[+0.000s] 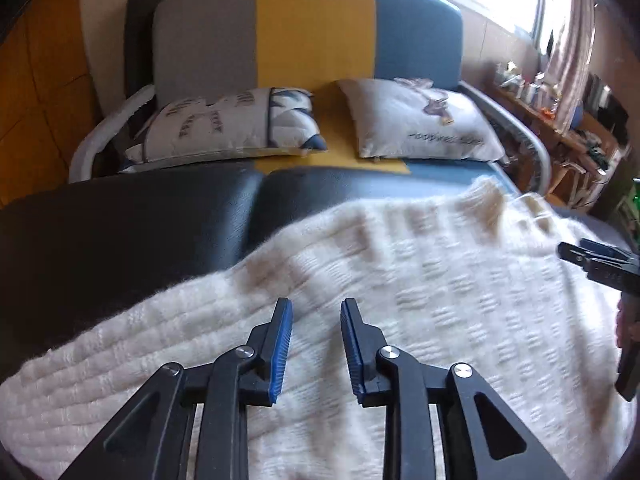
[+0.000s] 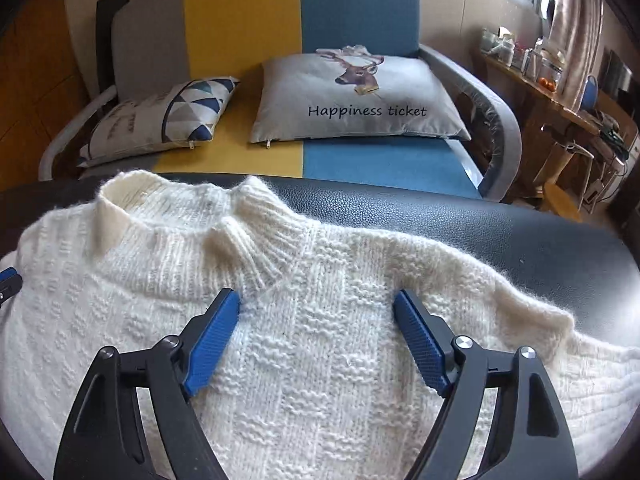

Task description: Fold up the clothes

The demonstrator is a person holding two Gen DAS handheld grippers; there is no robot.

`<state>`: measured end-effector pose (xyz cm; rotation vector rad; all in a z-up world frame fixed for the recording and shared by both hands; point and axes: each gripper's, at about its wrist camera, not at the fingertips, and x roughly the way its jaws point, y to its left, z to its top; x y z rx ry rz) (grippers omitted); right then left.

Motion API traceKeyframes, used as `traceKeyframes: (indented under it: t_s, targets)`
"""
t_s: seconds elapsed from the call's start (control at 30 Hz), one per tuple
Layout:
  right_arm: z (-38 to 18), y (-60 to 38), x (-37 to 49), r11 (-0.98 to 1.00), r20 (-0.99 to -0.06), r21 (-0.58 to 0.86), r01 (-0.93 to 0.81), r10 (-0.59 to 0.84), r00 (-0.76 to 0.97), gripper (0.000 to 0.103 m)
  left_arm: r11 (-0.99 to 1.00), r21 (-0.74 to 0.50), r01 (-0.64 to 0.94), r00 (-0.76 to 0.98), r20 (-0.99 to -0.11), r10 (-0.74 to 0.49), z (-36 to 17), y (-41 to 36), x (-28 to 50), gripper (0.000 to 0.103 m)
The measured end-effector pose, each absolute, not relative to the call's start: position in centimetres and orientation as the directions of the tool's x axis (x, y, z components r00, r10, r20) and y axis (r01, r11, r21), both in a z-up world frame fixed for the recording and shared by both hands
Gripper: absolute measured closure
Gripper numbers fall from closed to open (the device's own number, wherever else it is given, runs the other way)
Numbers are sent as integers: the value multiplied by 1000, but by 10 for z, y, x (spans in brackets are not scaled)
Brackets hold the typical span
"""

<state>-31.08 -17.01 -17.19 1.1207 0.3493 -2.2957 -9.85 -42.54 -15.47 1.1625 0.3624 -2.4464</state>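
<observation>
Both grippers hung over the sweater (image 2: 320, 344), which lay spread flat on a black padded surface (image 2: 500, 232) in front of a sofa (image 2: 360, 12). My right gripper (image 2: 316, 312) stood wide apart, its blue pads (image 2: 212, 344) straddling the knit just below the ribbed collar (image 2: 260, 232), with nothing between them but the cloth underneath. I could not tell whether the tips touched the wool or floated just above it. The collar pointed away from me toward the sofa, and one shoulder ran off to the right, near the edge of the black surface.

My left gripper (image 1: 316, 312) was parted more narrowly, also holding nothing, over the sweater's left part (image 1: 400, 280). From that view the knit filled the lower right of the frame, its edge running diagonally across the black padding (image 1: 120, 224), which lay bare to the left. The right gripper (image 1: 576, 254) showed at the far right, over the same garment, and a hand (image 1: 624, 324) was partly visible on its handle.

Two cushions (image 2: 356, 100) sat on the sofa seat beyond, well apart from the sweater.
</observation>
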Motion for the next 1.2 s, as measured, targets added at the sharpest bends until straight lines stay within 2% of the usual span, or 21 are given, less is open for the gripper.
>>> traceKeyframes:
  t_s: [0.17, 0.27, 0.37, 0.43, 0.5, 0.77, 0.87, 0.93, 1.03, 1.2]
  targets:
    - [-149, -176, -310, -785, -756, -15, 619, -396, -521, 21, -909, -125, 396, -639, -749, -175, -139, -408, -135, 77]
    - [-159, -187, -321, -781, -773, -39, 623, -372, -514, 21, -927, -141, 348, -652, -747, -132, -140, -384, -166, 77]
    - [-181, -196, -335, -775, -811, -65, 629, -326, -485, 21, -937, -95, 336, -612, -778, -141, -153, -371, -204, 77]
    - [-189, -189, -344, -793, -795, -47, 607, -338, -504, 21, -929, -65, 363, -569, -805, -166, -166, -373, -219, 77]
    - [-189, -181, -347, -807, -788, -18, 590, -352, -505, 20, -930, -35, 365, -591, -780, -203, -166, -370, -220, 77]
    - [-162, -166, -321, -752, -747, 28, 658, -453, -486, 20, -925, -129, 358, -668, -728, -157, -151, -366, -189, 77]
    - [-176, -164, -312, -741, -807, -6, 671, -393, -441, 20, -932, -46, 360, -604, -773, -195, -167, -354, -192, 77]
    - [-189, -158, -318, -753, -811, 8, 658, -390, -436, 18, -930, -40, 364, -600, -774, -202, -166, -353, -193, 77]
    - [-178, -146, -310, -784, -820, -15, 621, -346, -457, 18, -925, -70, 373, -615, -765, -190, -144, -350, -170, 77]
    - [-157, -106, -247, -785, -805, 19, 619, -379, -457, 18, -907, -134, 399, -641, -748, -172, -127, -338, -98, 77]
